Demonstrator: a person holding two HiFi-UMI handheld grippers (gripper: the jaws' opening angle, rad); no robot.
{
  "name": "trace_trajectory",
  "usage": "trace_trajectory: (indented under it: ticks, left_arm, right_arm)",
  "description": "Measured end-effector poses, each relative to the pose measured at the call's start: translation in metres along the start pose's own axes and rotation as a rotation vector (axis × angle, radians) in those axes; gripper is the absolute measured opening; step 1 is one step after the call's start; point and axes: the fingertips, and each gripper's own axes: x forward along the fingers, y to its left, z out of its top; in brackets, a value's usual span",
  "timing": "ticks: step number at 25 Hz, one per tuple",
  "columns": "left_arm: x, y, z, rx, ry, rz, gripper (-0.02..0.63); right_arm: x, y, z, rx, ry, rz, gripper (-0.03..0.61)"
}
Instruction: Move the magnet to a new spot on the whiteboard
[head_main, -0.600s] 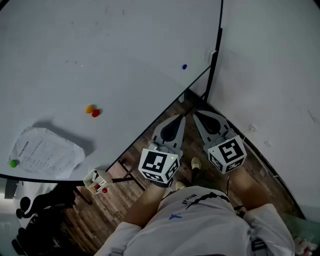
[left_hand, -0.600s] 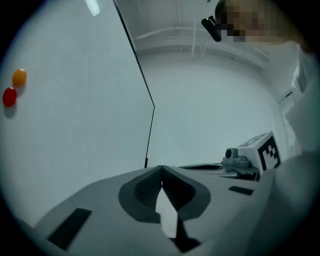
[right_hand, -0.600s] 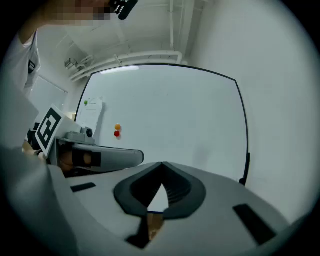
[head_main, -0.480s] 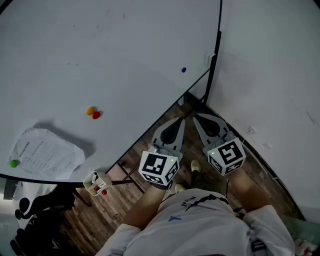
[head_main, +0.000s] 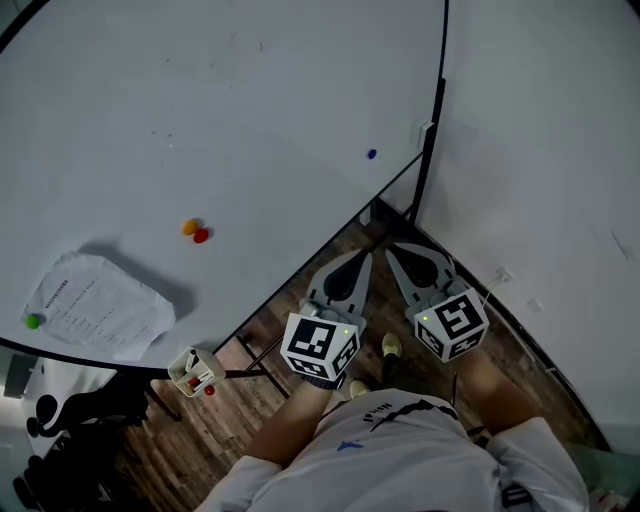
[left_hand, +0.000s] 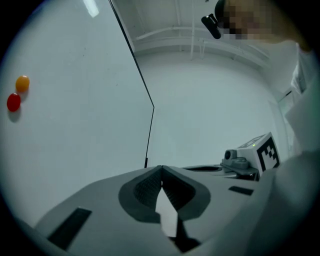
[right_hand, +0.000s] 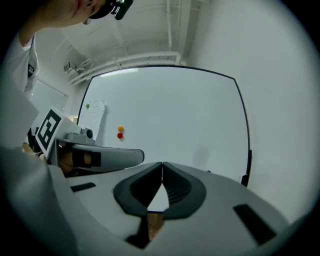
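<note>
Level, closed, seemingly empty: left hand-held gripper (left_hand: 161, 168), right hand-held gripper (right_hand: 162, 164).

Office-like room: whiteboard (head_main: 220, 110), pinned paper sheet (head_main: 95, 305).

head view: high, steeply down | gripper views: level, facing whiteboard (head_main: 250, 90) | shared: whiteboard, apparently all three

Soft, even, cool light; gripper views fisheye-warped with dark vignetted corners.
</note>
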Motion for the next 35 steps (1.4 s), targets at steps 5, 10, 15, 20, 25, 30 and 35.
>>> trace_trajectory:
  ticks: [5,10,15,20,25,30,35]
  left_arm:
    - [0.007,0.001,-0.014,-0.02,0.018,0.008,0.012]
    - [0.036,0.011,-0.032,-0.036,0.035,0.025,0.012]
    - [0.064,0.018,-0.042,-0.03,0.056,0.1,0.012]
    - [0.105,0.036,-0.044,-0.06,0.028,0.236,0.012]
    - [0.147,0.049,-0.055,-0.064,0.014,0.362,0.012]
    - [0.175,0.069,-0.066,-0.058,0.008,0.447,0.012]
    - [0.191,0.083,-0.074,-0.055,0.001,0.486,0.012]
  right_arm:
    - [-0.002,-0.02,-0.009,0.025,0.002,-0.021,0.017]
    - [0.009,-0.059,-0.014,0.01,-0.013,-0.04,0.018]
    - [0.033,-0.114,-0.033,0.034,-0.013,-0.033,0.02]
    - [0.072,-0.16,-0.045,0.042,-0.014,0.041,0.04]
    - [0.111,-0.196,-0.055,0.059,-0.012,0.135,0.071]
    - [0.148,-0.214,-0.068,0.068,-0.012,0.191,0.075]
    - [0.184,-0.221,-0.086,0.07,-0.006,0.209,0.087]
